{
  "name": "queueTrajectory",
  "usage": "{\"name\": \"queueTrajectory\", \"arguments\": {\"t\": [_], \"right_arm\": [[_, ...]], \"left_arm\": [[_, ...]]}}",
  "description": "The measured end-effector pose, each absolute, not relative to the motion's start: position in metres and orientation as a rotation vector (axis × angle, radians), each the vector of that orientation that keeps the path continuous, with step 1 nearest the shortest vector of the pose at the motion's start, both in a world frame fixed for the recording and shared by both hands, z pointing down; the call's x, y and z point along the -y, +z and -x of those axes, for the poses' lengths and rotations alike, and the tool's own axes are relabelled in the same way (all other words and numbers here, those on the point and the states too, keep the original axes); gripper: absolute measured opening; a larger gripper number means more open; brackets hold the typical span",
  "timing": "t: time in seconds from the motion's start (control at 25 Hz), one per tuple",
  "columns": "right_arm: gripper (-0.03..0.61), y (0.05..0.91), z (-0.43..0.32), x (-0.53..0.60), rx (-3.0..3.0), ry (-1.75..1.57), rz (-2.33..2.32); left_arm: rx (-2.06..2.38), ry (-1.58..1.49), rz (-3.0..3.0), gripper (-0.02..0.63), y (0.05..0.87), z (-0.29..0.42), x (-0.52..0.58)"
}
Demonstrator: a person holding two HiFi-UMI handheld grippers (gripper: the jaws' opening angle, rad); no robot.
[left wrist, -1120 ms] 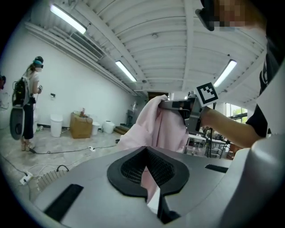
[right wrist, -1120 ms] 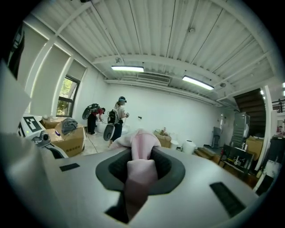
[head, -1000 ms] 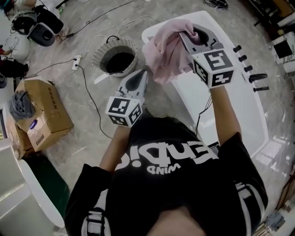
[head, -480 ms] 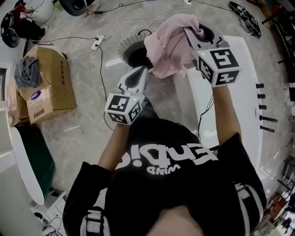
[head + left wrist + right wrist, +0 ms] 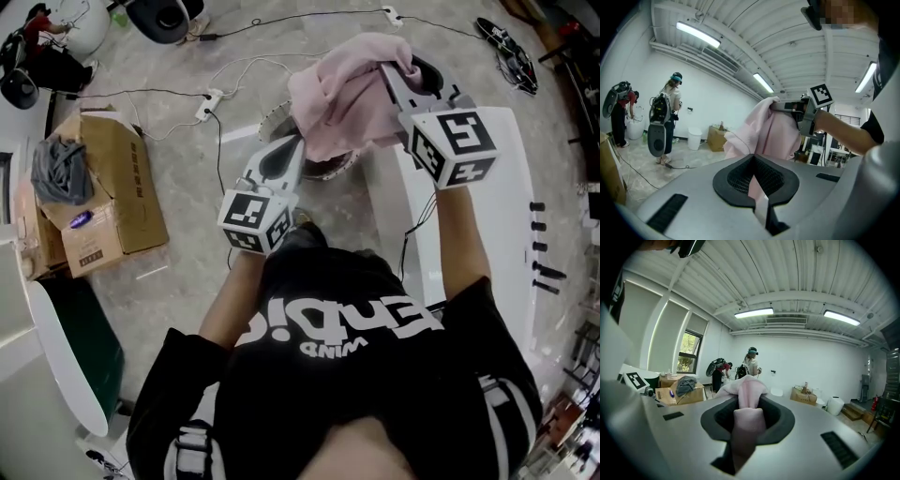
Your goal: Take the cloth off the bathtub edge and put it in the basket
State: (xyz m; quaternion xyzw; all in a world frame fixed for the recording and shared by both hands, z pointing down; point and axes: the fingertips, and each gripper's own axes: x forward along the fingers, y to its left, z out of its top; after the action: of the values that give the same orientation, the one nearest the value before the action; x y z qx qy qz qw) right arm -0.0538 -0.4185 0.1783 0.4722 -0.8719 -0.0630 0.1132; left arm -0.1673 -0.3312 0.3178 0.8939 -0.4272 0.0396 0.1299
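Under the head camera, a grey stone floor point(image 5: 187, 281) is seen, and it takes up most of the picture. A long white bathtub point(image 5: 497, 216) is set on it at the right side. A brown cardboard box point(image 5: 131, 206) is placed on the floor at the left, well apart from the tub, and a grey rag point(image 5: 58, 169) is laid on top of it. A round basket point(image 5: 330, 172) is stood on the floor just beside the tub's end. Most of the basket is hidden by the pink cloth point(image 5: 342, 94), so only part of its rim and dark inside can be seen.

The cloth is off the tub edge and is held up in the air over the basket. It is hung in a loose bunch from the right gripper point(image 5: 389, 67). It cannot be told whether the cloth's low end is touching the basket. In the right gripper view, the jaws are closed tight on a fold of the cloth.

The left gripper point(image 5: 290, 143) is held lower, just beside the hanging cloth and near the basket's rim. Its jaws are pressed together at the tips, and nothing is gripped by them.

A white power strip point(image 5: 208, 101) with thin cables is laid on the floor between the box and the basket.
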Motion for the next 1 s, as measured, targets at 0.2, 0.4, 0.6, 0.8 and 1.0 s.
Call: {"name": "queueTrajectory", "arguments": {"t": [0.2,0.4,0.6,0.8,1.0], "right_arm": [[0.066,0.179,0.079,0.449,2.576,-0.152,-1.376],[0.066,0.195,0.086,0.468,2.574,-0.110,-1.343],[0.066,0.220,0.094,0.487,2.569,-0.062,-1.317],[0.066,0.260,0.095,0.503,2.554,0.035,-1.323],[0.066,0.325,0.097,0.515,2.522,0.149,-1.289]], "left_arm": [[1.260,0.113,-2.581,0.012,0.316,0.192,0.373],[1.273,0.120,-2.548,0.012,0.325,0.195,0.394],[1.273,0.134,-2.517,0.012,0.339,0.199,0.407],[1.243,0.141,-2.485,0.012,0.363,0.200,0.419],[1.225,0.177,-2.439,0.012,0.397,0.199,0.432]]}}
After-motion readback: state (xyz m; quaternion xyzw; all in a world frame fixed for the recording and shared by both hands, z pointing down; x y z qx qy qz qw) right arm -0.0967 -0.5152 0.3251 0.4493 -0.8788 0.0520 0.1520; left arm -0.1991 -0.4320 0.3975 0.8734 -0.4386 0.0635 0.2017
